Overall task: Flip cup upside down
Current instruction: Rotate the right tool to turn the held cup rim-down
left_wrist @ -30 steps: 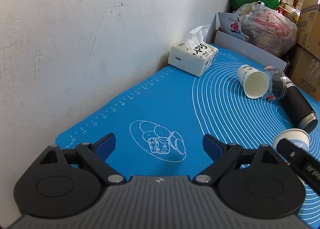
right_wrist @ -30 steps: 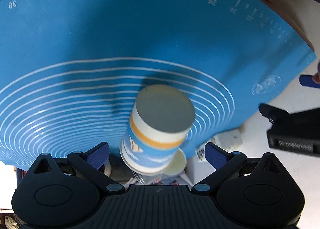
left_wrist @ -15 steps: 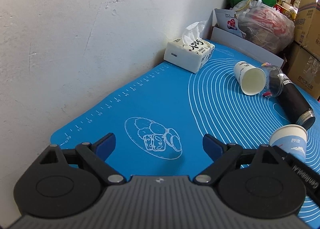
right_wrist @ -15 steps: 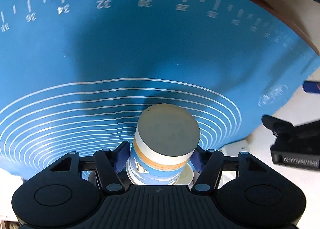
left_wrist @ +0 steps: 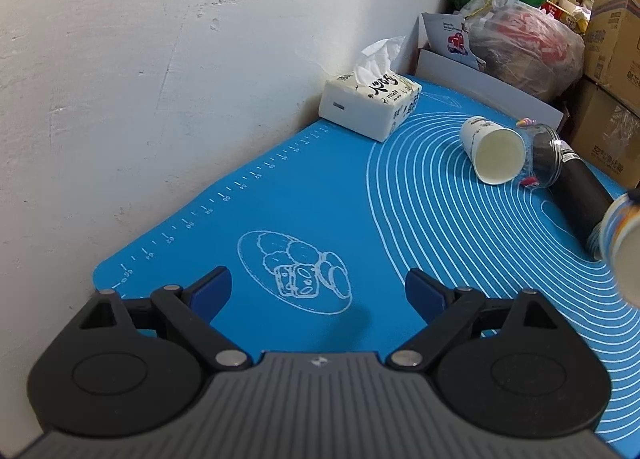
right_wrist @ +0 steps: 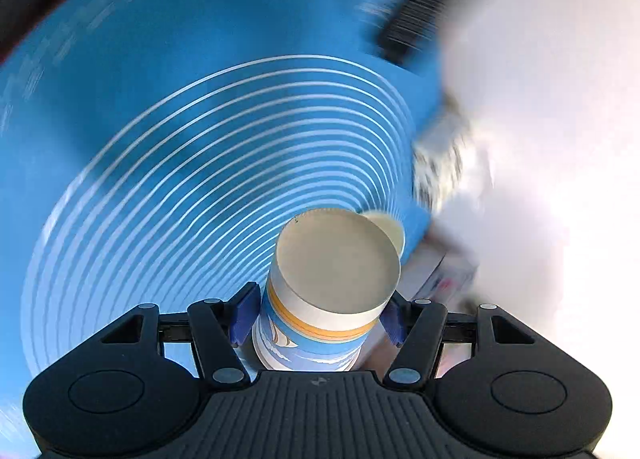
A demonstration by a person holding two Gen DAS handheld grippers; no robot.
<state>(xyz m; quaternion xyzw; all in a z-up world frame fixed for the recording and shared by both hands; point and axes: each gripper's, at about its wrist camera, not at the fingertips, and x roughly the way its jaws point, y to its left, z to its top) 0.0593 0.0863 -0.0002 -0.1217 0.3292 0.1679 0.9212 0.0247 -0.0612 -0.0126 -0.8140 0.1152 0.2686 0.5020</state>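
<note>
My right gripper (right_wrist: 316,319) is shut on a blue and white paper cup with an orange band (right_wrist: 320,299); its flat base faces the camera. The same cup shows blurred at the right edge of the left wrist view (left_wrist: 624,243), lifted off the blue mat (left_wrist: 320,195). My left gripper (left_wrist: 318,291) is open and empty above the mat's near left corner, by the food drawing. A second white paper cup (left_wrist: 494,153) lies on its side further back on the mat, mouth toward me.
A tissue pack (left_wrist: 370,99) sits against the white wall. A clear jar (left_wrist: 542,159) and a black flask (left_wrist: 584,195) lie beside the fallen cup. Bags (left_wrist: 520,35) and cardboard boxes (left_wrist: 612,59) crowd the back right.
My right gripper closed on the cup and has lifted and swung it; the right view is now motion-blurred. The left gripper stayed open and hardly moved.
</note>
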